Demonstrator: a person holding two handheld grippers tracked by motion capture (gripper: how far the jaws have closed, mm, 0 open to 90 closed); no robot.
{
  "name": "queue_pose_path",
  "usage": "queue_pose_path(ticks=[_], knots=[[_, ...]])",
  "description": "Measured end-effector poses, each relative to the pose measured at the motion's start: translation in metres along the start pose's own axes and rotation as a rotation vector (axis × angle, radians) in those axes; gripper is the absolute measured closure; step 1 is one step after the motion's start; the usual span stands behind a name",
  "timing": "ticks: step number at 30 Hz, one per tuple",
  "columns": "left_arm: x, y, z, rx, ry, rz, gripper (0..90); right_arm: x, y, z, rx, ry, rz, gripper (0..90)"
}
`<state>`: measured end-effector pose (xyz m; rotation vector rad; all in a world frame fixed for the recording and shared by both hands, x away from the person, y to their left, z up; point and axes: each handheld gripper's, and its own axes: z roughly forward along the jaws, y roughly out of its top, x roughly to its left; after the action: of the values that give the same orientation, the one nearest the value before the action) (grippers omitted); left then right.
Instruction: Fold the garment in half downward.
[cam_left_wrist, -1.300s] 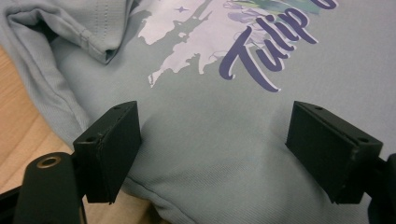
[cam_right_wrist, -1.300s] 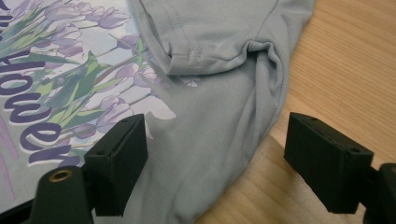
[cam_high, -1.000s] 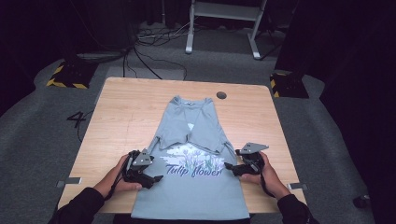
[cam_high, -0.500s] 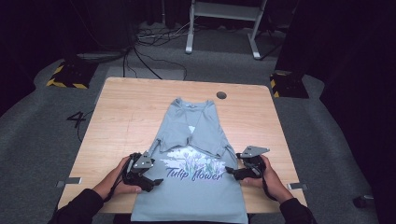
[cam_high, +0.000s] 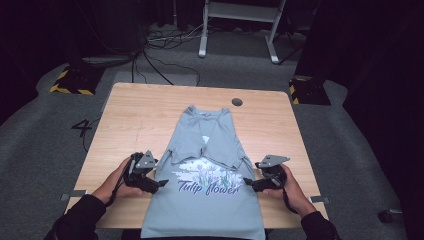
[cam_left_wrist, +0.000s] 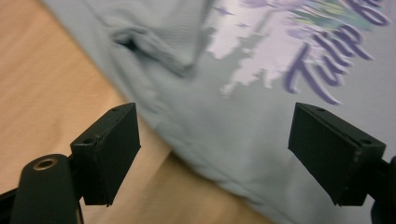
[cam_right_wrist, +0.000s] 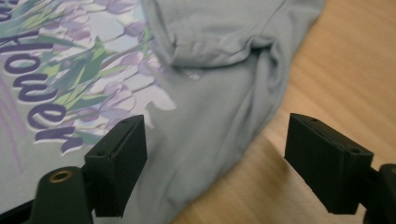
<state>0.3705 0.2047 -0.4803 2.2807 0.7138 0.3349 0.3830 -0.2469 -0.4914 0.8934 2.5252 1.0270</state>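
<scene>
One grey T-shirt (cam_high: 207, 165) on table (cam_high: 140, 112), two claws, left claw (cam_high: 161, 184) released, right claw (cam_high: 243, 186) released.

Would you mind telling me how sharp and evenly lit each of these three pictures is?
High view: the table and shirt are lit and fairly sharp, while the surrounding room falls into near-black. Left gripper view: the shirt's print is smeared with blur; the jaws are crisper. Right gripper view: the lettering reads a little soft, and the wood at the right edge is blurred.
</scene>
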Motion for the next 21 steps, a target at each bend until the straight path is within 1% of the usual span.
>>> queue_pose_path(ticks=[2, 3, 5, 7, 9, 10, 11, 12, 15, 16, 17, 18, 20, 21], knots=[[0.009, 0.003, 0.001, -0.012, 0.015, -0.017, 16.6, -0.005, 0.003, -0.003, -0.016, -0.011, 0.015, 21.6], [0.013, 0.006, 0.003, -0.013, 0.02, -0.022, 16.7, -0.007, 0.004, -0.004, -0.022, -0.023, 0.01, 21.6], [0.019, 0.011, 0.006, -0.014, 0.029, -0.025, 16.9, -0.011, 0.008, -0.006, -0.026, -0.048, 0.022, 22.4], [0.025, 0.018, 0.011, -0.017, 0.036, -0.025, 16.8, -0.015, 0.014, -0.006, -0.044, -0.061, 0.033, 22.4], [0.031, 0.026, 0.017, -0.022, 0.047, -0.032, 17.1, -0.02, 0.022, -0.003, -0.049, -0.08, 0.031, 22.6], [0.034, 0.03, 0.02, -0.028, 0.046, -0.031, 17.4, -0.022, 0.026, -0.002, -0.056, -0.081, 0.033, 22.6], [0.037, 0.036, 0.025, -0.033, 0.052, -0.03, 17.2, -0.025, 0.03, 0.001, -0.055, -0.082, 0.039, 22.6], [0.038, 0.039, 0.028, -0.037, 0.051, -0.037, 16.8, -0.028, 0.037, 0.005, -0.044, -0.094, 0.032, 22.6], [0.045, 0.054, 0.042, -0.036, 0.053, -0.043, 17.1, -0.034, 0.051, 0.015, -0.058, -0.101, 0.035, 22.7], [0.049, 0.061, 0.05, -0.038, 0.055, -0.054, 17.1, -0.036, 0.056, 0.019, -0.062, -0.104, 0.034, 22.7], [0.051, 0.065, 0.054, -0.037, 0.064, -0.057, 17.3, -0.04, 0.065, 0.027, -0.06, -0.114, 0.04, 22.8], [0.054, 0.07, 0.059, -0.041, 0.071, -0.068, 17.2, -0.043, 0.068, 0.032, -0.059, -0.123, 0.044, 23.3], [0.061, 0.079, 0.069, -0.047, 0.079, -0.112, 18.0, -0.049, 0.078, 0.043, -0.063, -0.129, 0.073, 23.9], [0.064, 0.084, 0.076, -0.042, 0.096, -0.122, 19.0, -0.051, 0.082, 0.049, -0.059, -0.131, 0.077, 23.9]])
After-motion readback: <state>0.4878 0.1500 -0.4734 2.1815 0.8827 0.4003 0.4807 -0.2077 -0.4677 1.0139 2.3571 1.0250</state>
